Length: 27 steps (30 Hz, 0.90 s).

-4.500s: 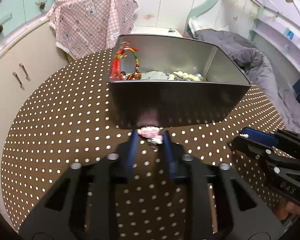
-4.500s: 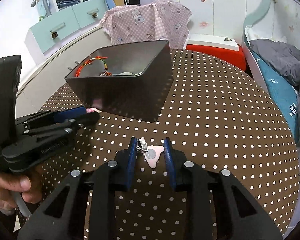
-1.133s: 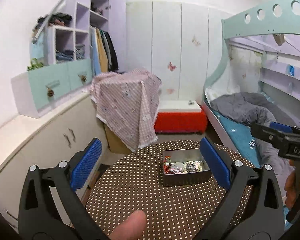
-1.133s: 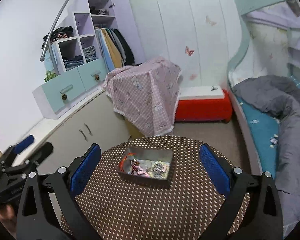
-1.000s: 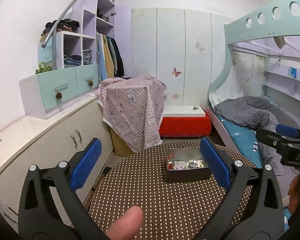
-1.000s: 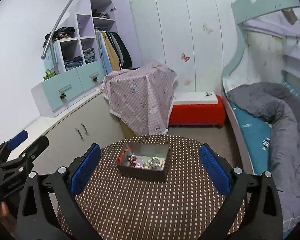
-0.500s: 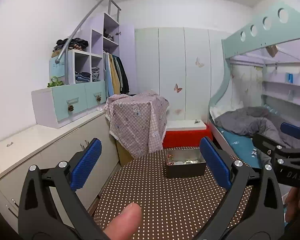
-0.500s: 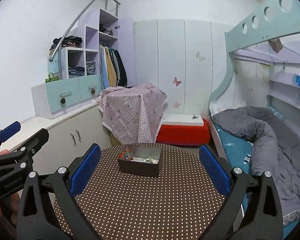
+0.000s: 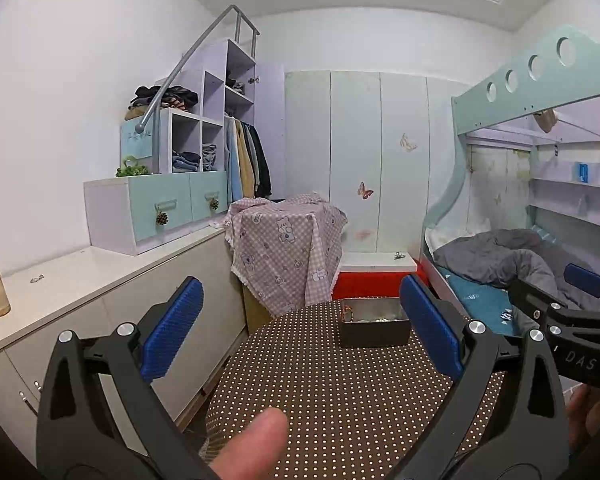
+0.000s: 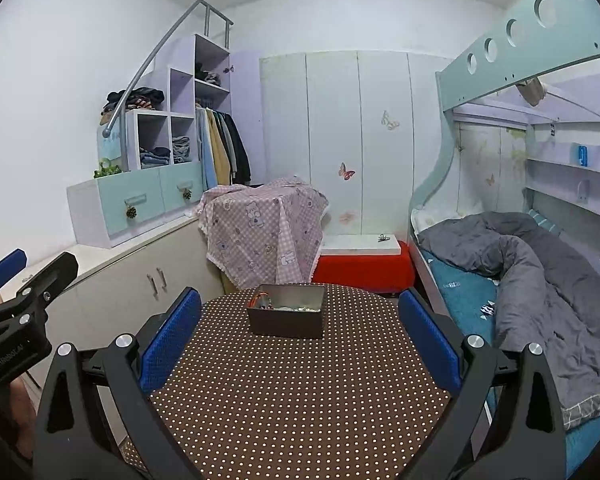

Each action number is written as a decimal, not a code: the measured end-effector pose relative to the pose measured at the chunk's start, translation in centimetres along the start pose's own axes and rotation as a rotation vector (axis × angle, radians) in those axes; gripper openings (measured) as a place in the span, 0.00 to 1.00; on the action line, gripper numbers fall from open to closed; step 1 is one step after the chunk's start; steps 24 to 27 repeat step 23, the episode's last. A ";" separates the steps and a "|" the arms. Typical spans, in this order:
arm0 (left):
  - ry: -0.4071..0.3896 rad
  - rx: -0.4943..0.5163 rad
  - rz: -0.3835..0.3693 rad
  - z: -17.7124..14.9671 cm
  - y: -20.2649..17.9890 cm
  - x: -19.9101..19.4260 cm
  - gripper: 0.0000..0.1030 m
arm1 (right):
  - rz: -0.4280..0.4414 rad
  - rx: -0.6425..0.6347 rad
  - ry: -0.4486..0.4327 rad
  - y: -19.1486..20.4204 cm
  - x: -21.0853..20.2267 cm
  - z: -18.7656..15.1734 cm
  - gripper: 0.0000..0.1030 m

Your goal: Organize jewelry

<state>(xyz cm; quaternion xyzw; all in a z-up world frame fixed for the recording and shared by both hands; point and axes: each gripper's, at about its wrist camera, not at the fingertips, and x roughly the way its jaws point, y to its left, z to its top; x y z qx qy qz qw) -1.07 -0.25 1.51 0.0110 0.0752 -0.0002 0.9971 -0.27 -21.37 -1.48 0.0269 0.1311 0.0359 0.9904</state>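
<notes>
A grey metal tin (image 9: 374,326) with jewelry inside, a red bracelet among it, stands at the far side of the round brown polka-dot table (image 9: 340,392); it also shows in the right wrist view (image 10: 287,315). My left gripper (image 9: 300,328) is wide open and empty, held high and well back from the table. My right gripper (image 10: 300,328) is wide open and empty too, equally far back. Each gripper shows at the edge of the other's view. A thumb (image 9: 252,448) pokes into the left wrist view.
A white cabinet (image 10: 140,276) with teal drawers runs along the left. A pink checked cloth (image 10: 264,224) covers something behind the table, next to a red box (image 10: 364,264). A bunk bed with a grey duvet (image 10: 540,280) is on the right.
Both grippers were shut on pink charms on the table by the tin; now they are open and empty. They have kept rising and pulling back, so the tin looks smaller.
</notes>
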 end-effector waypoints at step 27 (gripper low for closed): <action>0.015 -0.018 -0.007 -0.6 -0.3 0.1 0.94 | 0.010 -0.005 0.003 0.4 -0.5 -0.2 0.92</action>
